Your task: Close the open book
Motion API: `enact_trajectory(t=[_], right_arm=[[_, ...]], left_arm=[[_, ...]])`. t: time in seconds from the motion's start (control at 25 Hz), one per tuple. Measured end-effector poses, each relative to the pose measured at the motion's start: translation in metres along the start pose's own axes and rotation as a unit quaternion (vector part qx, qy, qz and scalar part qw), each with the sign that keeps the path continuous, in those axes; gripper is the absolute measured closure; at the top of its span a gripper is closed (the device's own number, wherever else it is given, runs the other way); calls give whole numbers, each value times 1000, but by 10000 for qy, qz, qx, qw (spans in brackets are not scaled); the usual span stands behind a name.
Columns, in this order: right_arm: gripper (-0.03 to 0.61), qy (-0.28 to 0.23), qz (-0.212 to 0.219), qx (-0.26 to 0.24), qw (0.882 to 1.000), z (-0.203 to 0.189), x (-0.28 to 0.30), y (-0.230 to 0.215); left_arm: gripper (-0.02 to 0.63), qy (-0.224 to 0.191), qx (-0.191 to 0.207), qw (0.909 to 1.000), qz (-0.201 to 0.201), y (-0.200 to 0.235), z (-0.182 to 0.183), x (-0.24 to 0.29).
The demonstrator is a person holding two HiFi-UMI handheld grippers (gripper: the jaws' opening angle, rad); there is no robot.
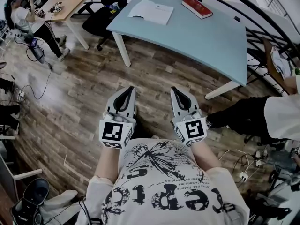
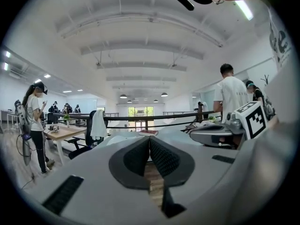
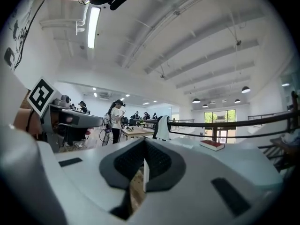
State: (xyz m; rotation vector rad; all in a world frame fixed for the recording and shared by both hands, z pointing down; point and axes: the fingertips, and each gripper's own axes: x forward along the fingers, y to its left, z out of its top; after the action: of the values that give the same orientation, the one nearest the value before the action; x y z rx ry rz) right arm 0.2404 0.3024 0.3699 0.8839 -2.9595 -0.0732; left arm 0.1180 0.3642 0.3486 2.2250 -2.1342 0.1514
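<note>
Head view is showing the left gripper (image 1: 127,90) and right gripper (image 1: 174,90) hovering side by side over the wooden floor (image 1: 79,107), both sets of jaws clenched on nothing. Trouble could be coming from two sides. A closed red book (image 1: 197,7) is lying just right of the open book (image 1: 151,11), inviting a reach to the wrong one. Jaws arriving clenched and low would be risking shoving the pages along the worktop (image 1: 215,41) instead of lifting a cover. The open book is resting flat on the worktop's far left part, well apart from both jaws.
</note>
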Motion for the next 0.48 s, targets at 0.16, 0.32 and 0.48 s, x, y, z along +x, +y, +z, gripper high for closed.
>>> enact_trajectory(t=[0.16, 0.32, 0.48], right_arm=[[568, 115, -39, -16, 9999, -6, 40, -7], [567, 153, -150, 13, 9998, -7, 98, -17], [568, 187, -319, 12, 9993, 2, 169, -20]], left_arm=[[594, -1, -131, 9999, 44, 36, -3, 28], [595, 64, -103, 9999, -56, 80, -8, 66], [594, 71, -134, 9997, -187, 145, 0, 107]])
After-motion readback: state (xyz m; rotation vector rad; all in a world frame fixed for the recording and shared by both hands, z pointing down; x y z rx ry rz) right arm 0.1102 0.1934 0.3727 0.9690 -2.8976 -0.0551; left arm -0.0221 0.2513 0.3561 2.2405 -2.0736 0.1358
